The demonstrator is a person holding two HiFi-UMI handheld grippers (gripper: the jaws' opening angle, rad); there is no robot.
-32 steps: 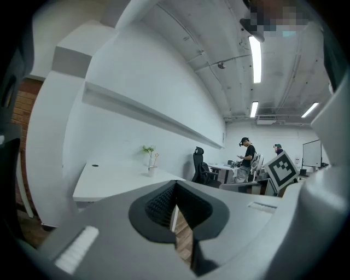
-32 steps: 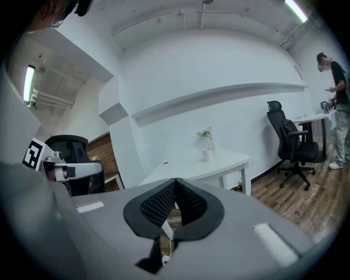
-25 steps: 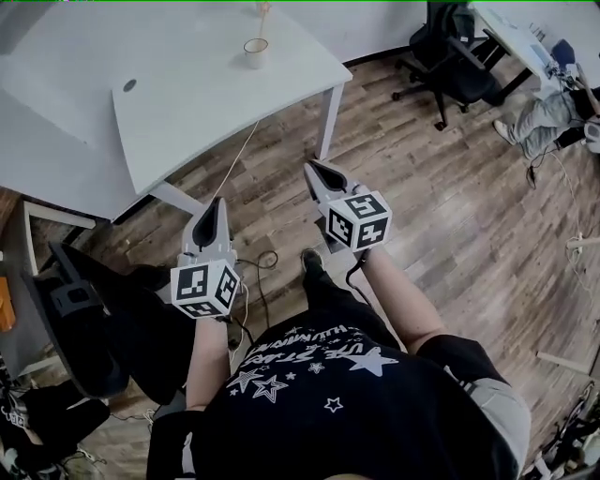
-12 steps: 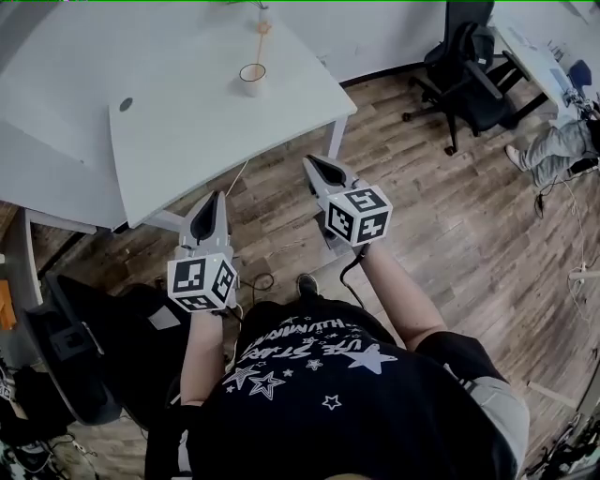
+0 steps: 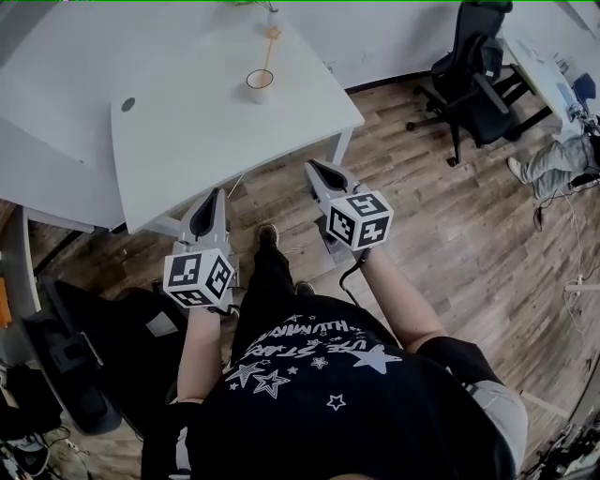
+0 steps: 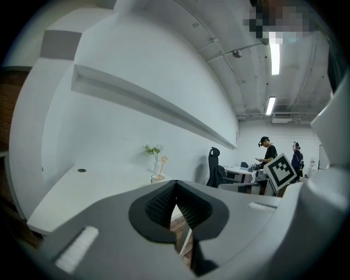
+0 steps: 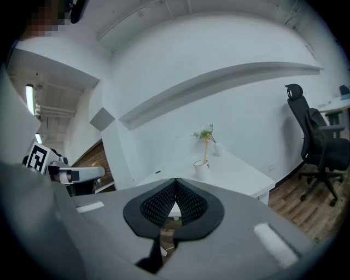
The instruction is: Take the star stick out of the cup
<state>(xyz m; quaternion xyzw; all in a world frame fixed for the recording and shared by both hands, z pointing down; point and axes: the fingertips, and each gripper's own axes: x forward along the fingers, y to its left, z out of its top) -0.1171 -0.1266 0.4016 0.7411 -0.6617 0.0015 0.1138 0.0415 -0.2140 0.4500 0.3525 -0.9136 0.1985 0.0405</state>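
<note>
The desk is a smooth white slab with square corners and a small round hole near its left edge. Toward its far right corner stands a pale, round, open-topped cup. The star stick, a thin straight rod of orange-tan colour tipped with a small star, stands in the cup and leans toward the far edge. Just behind it, at that far edge, is a slim white vase holding green sprigs. The floor is wood-grain planking, and a black office chair stands on it off the desk's right side.

Both claws have matte grey shells that taper to a point. Their black pads carry a fine dotted grip texture. The left gripper hangs at the desk's near edge, its jaws pressed together with nothing between them. The right gripper is over the floor, just off the near right corner. Its jaws are likewise closed tight and hold nothing. Both point toward the cup but are well apart from it. In the right gripper view, the cup and stick stand clear beyond the closed tips.
</note>
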